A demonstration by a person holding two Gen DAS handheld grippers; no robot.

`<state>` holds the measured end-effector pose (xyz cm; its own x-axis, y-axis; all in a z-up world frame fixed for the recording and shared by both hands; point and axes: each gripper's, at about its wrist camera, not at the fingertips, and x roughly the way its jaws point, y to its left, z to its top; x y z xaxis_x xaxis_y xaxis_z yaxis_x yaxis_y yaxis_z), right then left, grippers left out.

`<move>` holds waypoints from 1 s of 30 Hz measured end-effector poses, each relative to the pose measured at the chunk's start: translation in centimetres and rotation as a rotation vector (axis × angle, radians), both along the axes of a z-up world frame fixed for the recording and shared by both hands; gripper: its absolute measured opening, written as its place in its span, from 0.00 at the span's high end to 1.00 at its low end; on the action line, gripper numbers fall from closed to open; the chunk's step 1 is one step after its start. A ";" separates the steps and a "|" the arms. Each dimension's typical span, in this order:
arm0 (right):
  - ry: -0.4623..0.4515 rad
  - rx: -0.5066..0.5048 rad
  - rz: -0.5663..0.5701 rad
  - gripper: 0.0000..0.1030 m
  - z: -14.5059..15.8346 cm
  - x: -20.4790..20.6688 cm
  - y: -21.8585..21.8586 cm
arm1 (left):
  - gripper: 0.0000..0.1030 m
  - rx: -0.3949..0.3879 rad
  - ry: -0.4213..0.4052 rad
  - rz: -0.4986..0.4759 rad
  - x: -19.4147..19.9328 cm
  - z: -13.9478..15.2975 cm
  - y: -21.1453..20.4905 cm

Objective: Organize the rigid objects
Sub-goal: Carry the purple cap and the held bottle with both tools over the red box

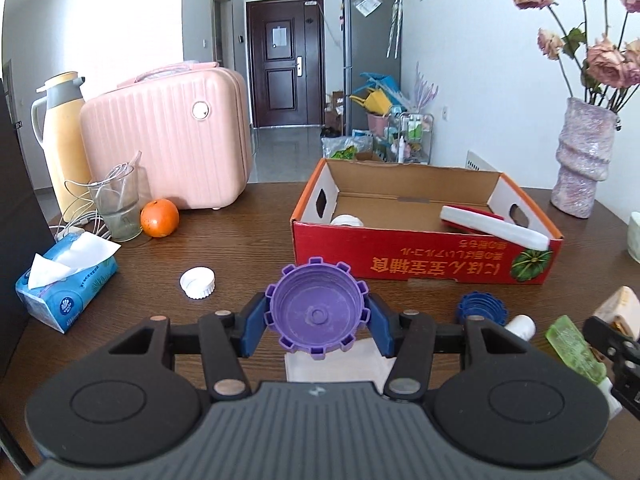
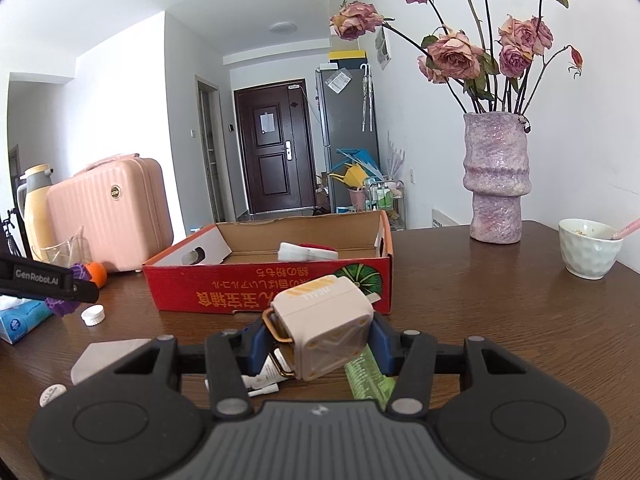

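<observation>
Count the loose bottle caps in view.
3: a purple cap clamped in the left gripper, a white cap and a blue cap on the table. The box may hide more.

Both the left gripper (image 1: 316, 316) and right gripper (image 2: 316, 344) share black linkage arms, blue pads, silver rivets and a ribbed grey housing.

The dark wooden table (image 1: 248, 248) carries a red cardboard box (image 1: 400, 252) near its middle. To the left stand a pink hard-shell case (image 1: 168, 136), a yellow thermos jug (image 1: 64, 140), a glass cup (image 1: 116, 208) and an orange (image 1: 159, 218) just beside it. A blue tissue pack (image 1: 64, 284) lies at the left edge, a white bottle cap (image 1: 197, 282) near it. A blue cap (image 1: 482, 308), a green tube (image 1: 576, 350) and a white napkin (image 1: 340, 364) lie in front. A purple vase (image 2: 497, 178) and a white bowl (image 2: 588, 254) stand on the right.
</observation>
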<state>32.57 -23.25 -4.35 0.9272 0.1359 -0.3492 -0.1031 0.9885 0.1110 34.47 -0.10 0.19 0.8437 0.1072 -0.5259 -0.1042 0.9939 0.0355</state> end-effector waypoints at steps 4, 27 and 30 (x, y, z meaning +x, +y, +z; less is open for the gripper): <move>-0.004 0.007 0.011 0.52 0.1 -0.4 0.5 | 0.48 -0.002 -0.014 -0.010 -1.3 -0.2 -0.4; -0.047 0.027 0.030 0.52 2.1 -0.6 2.7 | 0.47 -0.019 -0.097 -0.009 -2.3 1.4 -1.8; -0.053 0.027 0.029 0.52 2.4 -0.3 2.7 | 0.47 -0.023 -0.105 -0.004 -1.9 1.7 -2.1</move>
